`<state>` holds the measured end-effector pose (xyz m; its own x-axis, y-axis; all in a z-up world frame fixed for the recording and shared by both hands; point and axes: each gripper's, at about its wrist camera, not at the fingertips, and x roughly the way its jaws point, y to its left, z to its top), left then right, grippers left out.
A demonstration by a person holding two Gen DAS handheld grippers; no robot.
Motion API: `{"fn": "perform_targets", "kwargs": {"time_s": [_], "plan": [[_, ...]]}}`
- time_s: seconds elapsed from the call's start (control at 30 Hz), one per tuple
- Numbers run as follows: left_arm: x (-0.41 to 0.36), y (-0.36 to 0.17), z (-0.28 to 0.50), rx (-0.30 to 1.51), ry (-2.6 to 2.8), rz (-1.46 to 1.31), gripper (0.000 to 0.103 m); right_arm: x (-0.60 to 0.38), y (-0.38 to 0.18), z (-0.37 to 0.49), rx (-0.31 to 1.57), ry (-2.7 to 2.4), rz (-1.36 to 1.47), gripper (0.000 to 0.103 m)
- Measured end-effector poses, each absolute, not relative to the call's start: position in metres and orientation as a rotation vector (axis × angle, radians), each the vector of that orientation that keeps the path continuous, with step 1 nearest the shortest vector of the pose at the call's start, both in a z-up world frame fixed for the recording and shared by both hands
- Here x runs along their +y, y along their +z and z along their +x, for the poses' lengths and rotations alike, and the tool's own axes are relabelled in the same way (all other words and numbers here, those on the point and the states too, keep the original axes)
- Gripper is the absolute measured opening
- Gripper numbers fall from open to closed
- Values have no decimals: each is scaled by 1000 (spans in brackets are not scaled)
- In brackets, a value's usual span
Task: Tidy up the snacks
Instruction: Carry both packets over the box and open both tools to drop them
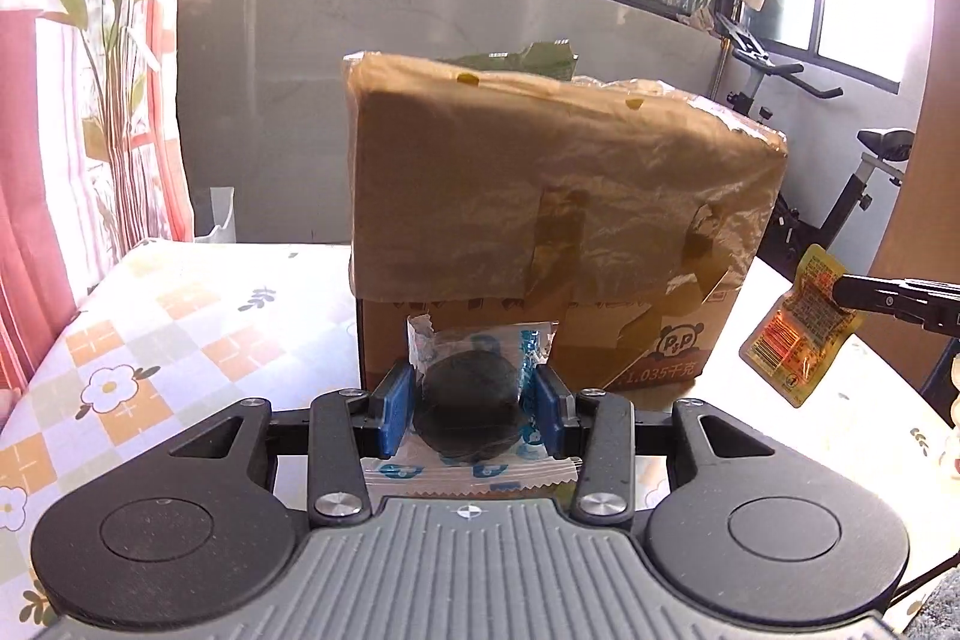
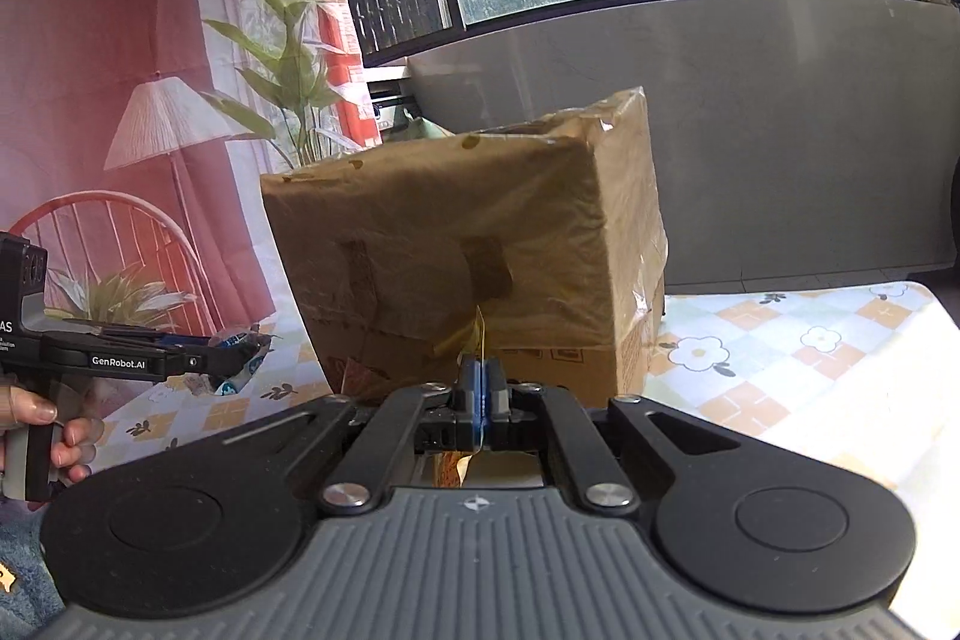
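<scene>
My left gripper is shut on a clear blue-printed packet with a dark round snack inside, held above the table just in front of a cardboard box. My right gripper is shut on a thin orange-yellow sachet, seen edge-on. In the left wrist view that sachet hangs from the right gripper to the box's right. The right wrist view shows the left gripper with its packet left of the box. The box top is draped in brownish plastic film.
The table has a checked floral cloth. An exercise bike stands behind at the right, a tall plant and red curtain at the left. A person's hand grips the left tool's handle. A lamp stands behind.
</scene>
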<state>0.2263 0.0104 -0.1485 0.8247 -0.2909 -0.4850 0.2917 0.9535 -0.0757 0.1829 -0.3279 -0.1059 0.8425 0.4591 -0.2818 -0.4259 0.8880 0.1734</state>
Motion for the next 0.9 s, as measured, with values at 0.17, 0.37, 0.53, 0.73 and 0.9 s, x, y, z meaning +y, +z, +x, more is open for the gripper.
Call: {"fn": "perform_targets", "kwargs": {"time_s": [0.17, 0.37, 0.53, 0.73, 0.9], "plan": [[11, -103, 220, 401, -334, 14, 44, -317, -57, 181, 214, 498, 74, 1], [-4, -57, 251, 307, -339, 27, 44, -310, -8, 205, 136, 498, 58, 1], [-28, -37, 291, 269, -319, 52, 45, -302, 13, 246, 107, 419, 49, 1], [-51, -40, 341, 284, -256, 42, 45, -291, 8, 298, 154, 352, 14, 1], [-59, -60, 366, 336, -259, 30, 46, -293, -13, 330, 231, 313, 20, 2]]}}
